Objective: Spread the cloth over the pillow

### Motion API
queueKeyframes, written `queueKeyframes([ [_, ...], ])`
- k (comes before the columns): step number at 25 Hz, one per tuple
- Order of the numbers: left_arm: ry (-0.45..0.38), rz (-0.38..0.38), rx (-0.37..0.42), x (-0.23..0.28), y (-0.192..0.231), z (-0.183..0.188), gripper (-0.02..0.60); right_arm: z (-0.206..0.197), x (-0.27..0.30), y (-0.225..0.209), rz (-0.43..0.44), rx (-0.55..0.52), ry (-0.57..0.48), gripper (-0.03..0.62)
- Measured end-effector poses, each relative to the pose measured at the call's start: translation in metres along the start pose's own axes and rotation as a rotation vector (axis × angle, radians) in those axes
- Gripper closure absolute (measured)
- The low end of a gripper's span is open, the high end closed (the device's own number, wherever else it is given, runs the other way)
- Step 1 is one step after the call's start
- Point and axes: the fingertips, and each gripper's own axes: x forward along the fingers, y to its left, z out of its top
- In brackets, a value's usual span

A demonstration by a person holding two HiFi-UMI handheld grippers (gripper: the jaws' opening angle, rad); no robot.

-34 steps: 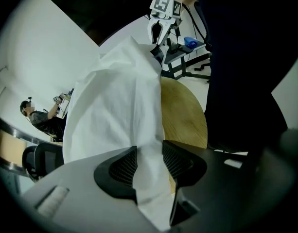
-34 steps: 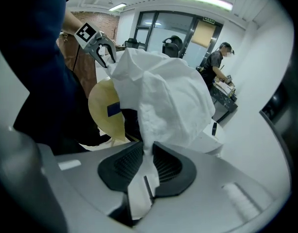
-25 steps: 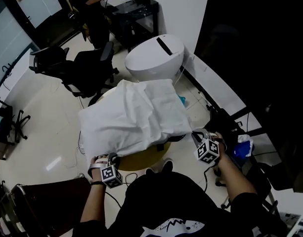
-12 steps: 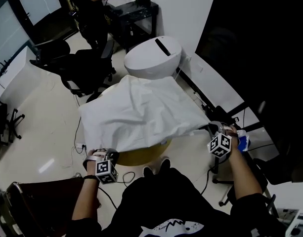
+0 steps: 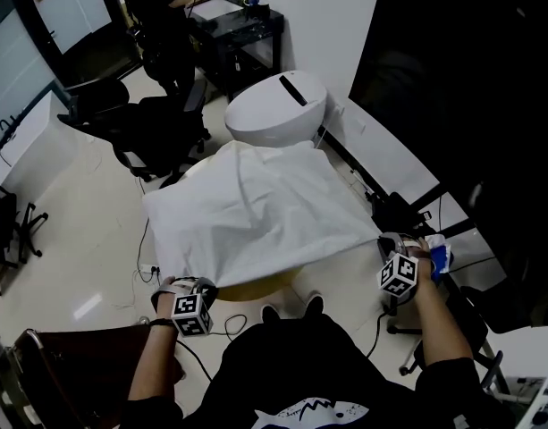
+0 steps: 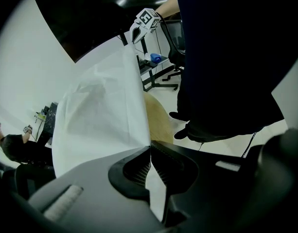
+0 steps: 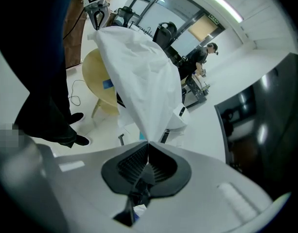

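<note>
The white cloth [image 5: 256, 213] fills the middle of the head view, pulled out flat and fairly taut between its two near corners. It hangs above a round yellowish table [image 5: 256, 286], whose rim shows at 6 o'clock under the cloth's near edge. What lies beneath the cloth is hidden.

A white oval unit [image 5: 278, 105] with a dark slot stands at 12 o'clock from the cloth, just beyond its far edge. A black office chair [image 5: 157, 123] stands at 10 o'clock.

The left gripper [image 5: 186, 286] is at the cloth's 7 o'clock corner. In its own view the jaws are pinched together on the cloth's edge [image 6: 100, 115], with the fabric running down between the pads.

The right gripper [image 5: 387, 242] is at the 4 o'clock corner, its jaws likewise clamped on a gathered point of cloth [image 7: 139, 76].

A small blue object [image 5: 442, 257] sits at 3 o'clock, just beside the right gripper.
</note>
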Motion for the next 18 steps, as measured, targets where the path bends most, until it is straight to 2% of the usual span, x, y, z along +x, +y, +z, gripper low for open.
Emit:
queueKeyframes([
  [4, 0.039, -0.031, -0.023, 0.007, -0.001, -0.006, 0.581, 0.002, 0.005, 0.010, 0.027, -0.032, -0.016, 0.583],
  [9, 0.118, -0.078, -0.097, 0.032, 0.002, -0.024, 0.581, -0.002, 0.045, 0.044, 0.122, -0.018, -0.010, 0.583],
  [13, 0.192, -0.142, -0.149, 0.045, 0.004, -0.026, 0.498, -0.002, 0.079, 0.061, 0.201, 0.015, -0.008, 0.583],
  [16, 0.221, -0.154, -0.207, 0.053, 0.007, -0.029, 0.440, 0.002, 0.098, 0.067, 0.244, 0.022, -0.007, 0.583],
  [18, 0.239, -0.150, -0.247, 0.055, 0.008, -0.029, 0.426, 0.005, 0.107, 0.069, 0.270, 0.036, -0.011, 0.582],
])
